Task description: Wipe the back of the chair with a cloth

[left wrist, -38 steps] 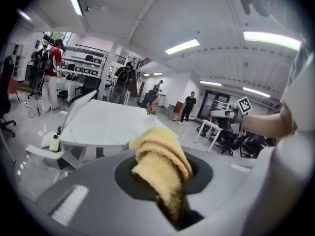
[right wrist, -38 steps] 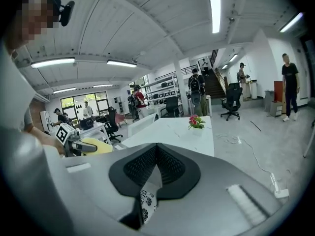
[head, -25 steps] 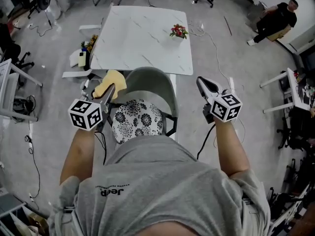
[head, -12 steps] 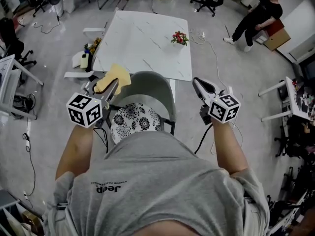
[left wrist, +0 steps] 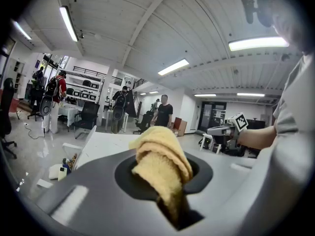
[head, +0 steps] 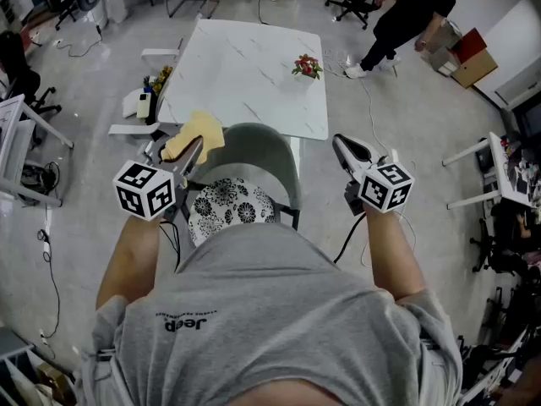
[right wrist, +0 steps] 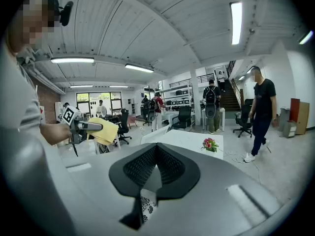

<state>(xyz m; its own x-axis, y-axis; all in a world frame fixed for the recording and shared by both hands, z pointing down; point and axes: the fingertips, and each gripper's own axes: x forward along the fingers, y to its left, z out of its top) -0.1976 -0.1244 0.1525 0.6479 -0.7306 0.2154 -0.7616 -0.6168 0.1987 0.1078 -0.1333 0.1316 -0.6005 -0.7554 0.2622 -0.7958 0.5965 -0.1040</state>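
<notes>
In the head view a grey chair stands below me, its curved back [head: 264, 145] toward the white table [head: 245, 66] and a black-and-white flowered cushion [head: 232, 210] on its seat. My left gripper [head: 191, 146] is shut on a folded yellow cloth [head: 195, 134], held just left of the back's top edge; whether the cloth touches it I cannot tell. The left gripper view shows the cloth [left wrist: 162, 156] bunched between the jaws. My right gripper [head: 341, 144] hangs in the air to the right of the chair, jaws together with nothing in them [right wrist: 155, 149].
A small pot of red flowers [head: 307, 64] sits on the table's far right. Bottles and boxes [head: 145, 98] lie on the floor left of the table. A person in black [head: 406, 7] walks at the far right; office chairs and desks ring the room.
The view shifted slightly a second ago. Both grippers have held almost still since. The person in black has stood up and walked left across the far side.
</notes>
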